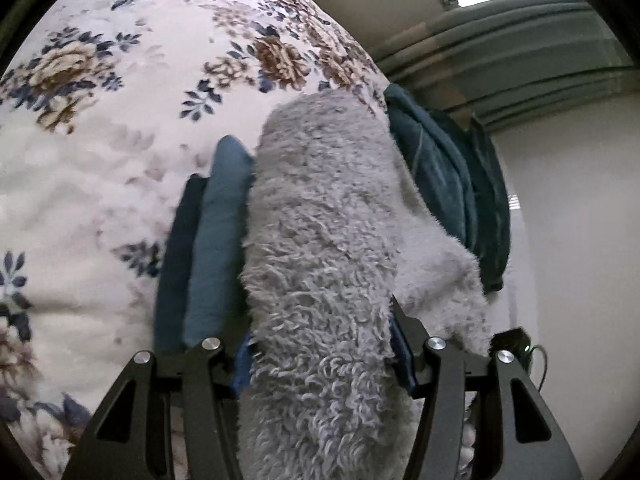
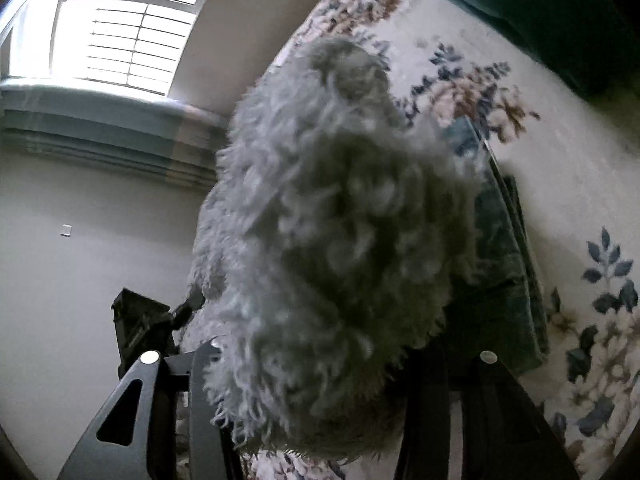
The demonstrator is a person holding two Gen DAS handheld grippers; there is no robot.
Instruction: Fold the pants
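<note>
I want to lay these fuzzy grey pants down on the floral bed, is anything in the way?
Yes. Folded teal clothes lie on the floral bedspread right beside the grey pants, which both grippers hold.

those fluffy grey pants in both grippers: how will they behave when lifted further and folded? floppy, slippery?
Likely floppy: the fluffy grey pants drape in a soft roll out of the left hand-held gripper without holding shape. The long shaggy pile probably grips the right hand-held gripper rather than slipping. Bulky, thick layers suggest folds will spring open, not crease flat.

fluffy grey pants point(image 1: 320, 240) crowding fingers, folded teal stack point(image 1: 208, 248) beside
</note>
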